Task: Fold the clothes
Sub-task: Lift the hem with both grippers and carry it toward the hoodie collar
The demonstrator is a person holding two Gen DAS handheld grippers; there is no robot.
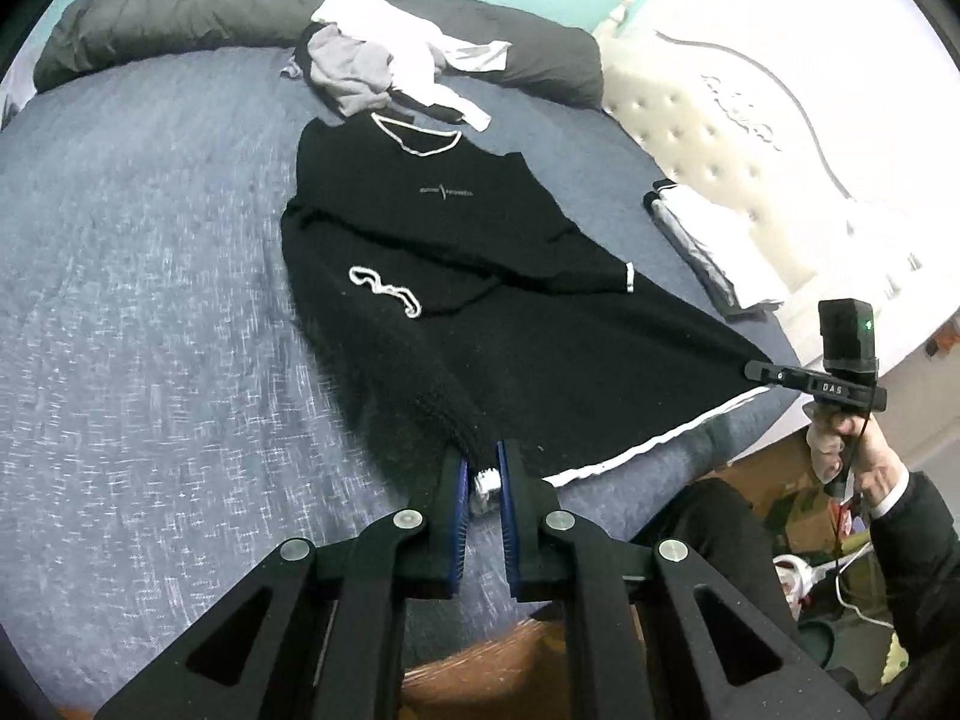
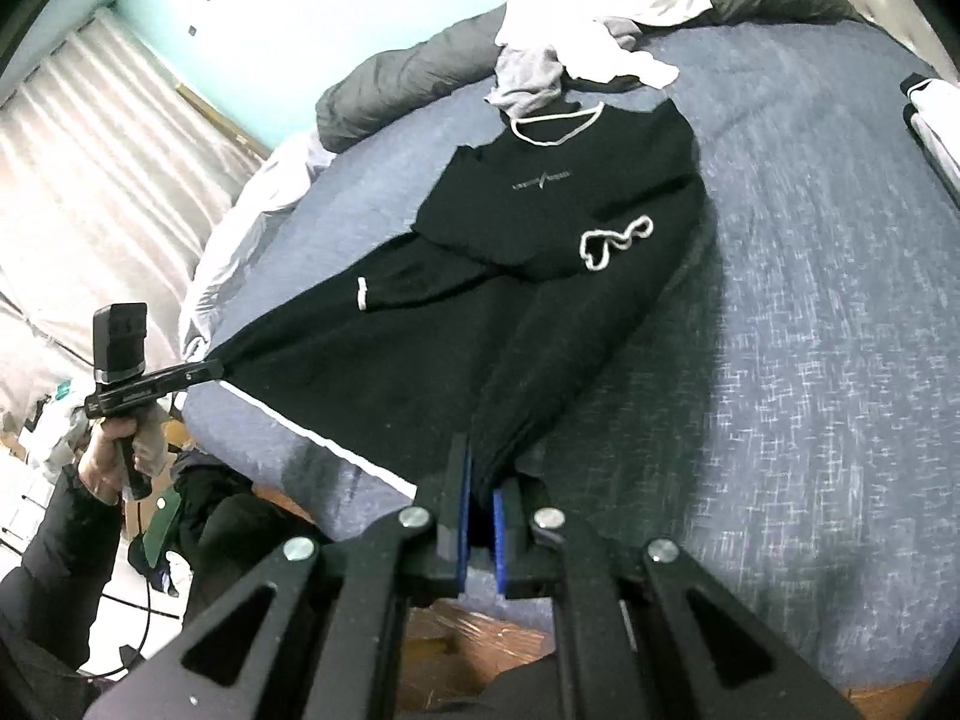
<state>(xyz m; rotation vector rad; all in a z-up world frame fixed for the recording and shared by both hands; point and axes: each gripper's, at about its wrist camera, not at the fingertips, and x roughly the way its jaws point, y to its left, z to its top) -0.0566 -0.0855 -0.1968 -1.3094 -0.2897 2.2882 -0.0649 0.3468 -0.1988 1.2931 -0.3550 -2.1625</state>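
A black sweater (image 1: 480, 240) with white trim lies face up on the bed, collar at the far end and both sleeves folded across its body. My left gripper (image 1: 483, 462) is shut on one corner of the near hem. My right gripper (image 1: 750, 369), held by a hand in a dark sleeve, is shut on the other corner. The white-edged hem (image 1: 630, 453) stretches between them, lifted off the bed. In the right wrist view my right gripper (image 2: 483, 468) pinches bunched black sweater (image 2: 540, 210) fabric, and the left gripper (image 2: 219, 369) holds the far corner.
The blue-grey bedspread (image 1: 150, 270) surrounds the sweater. A pile of grey and white clothes (image 1: 372, 60) lies just beyond the collar, against a rolled dark duvet (image 1: 150, 18). A folded stack (image 1: 708, 246) sits by the white tufted headboard (image 1: 690, 114). The bed edge is below the grippers.
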